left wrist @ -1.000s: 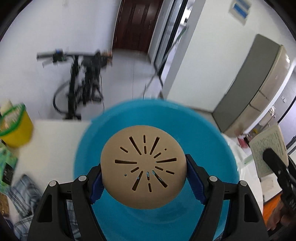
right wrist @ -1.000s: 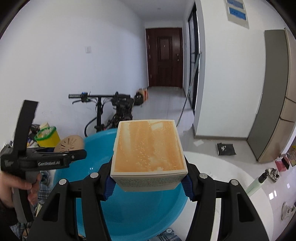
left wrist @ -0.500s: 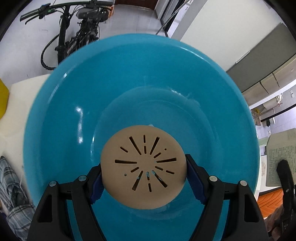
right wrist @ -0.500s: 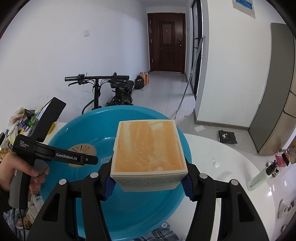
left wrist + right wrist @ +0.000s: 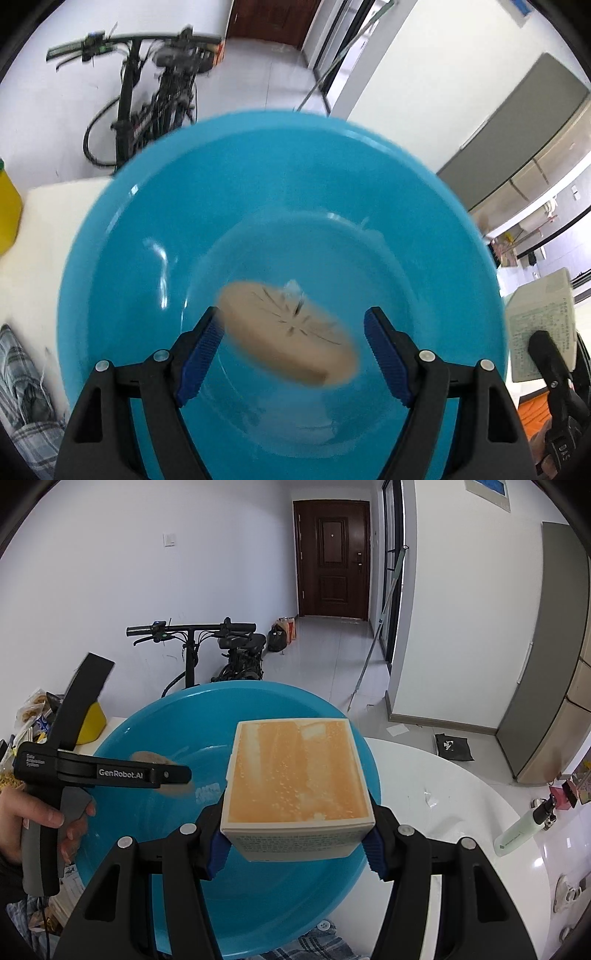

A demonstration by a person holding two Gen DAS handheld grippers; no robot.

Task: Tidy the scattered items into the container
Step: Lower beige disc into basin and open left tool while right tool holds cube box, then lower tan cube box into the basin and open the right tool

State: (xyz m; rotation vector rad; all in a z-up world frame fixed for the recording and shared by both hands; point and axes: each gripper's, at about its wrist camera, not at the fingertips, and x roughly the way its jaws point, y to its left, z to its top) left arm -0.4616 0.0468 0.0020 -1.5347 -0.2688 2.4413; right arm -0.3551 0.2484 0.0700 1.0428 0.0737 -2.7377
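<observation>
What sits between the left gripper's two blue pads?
The round beige slotted disc, blurred and tilted, clear of both pads, over the blue plastic basin in the left wrist view.

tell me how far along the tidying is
Nearly done: the tan slotted disc is free of the open left gripper, blurred inside the blue basin. In hand: the right gripper clamps the orange box over it. Left: release the box.

Tan slotted disc [image 5: 288,341] tilted, blurred, inside blue basin [image 5: 122,229]; orange-topped box [image 5: 297,775] above basin rim.

"GenRobot.AI" on left gripper [image 5: 177,775]
</observation>
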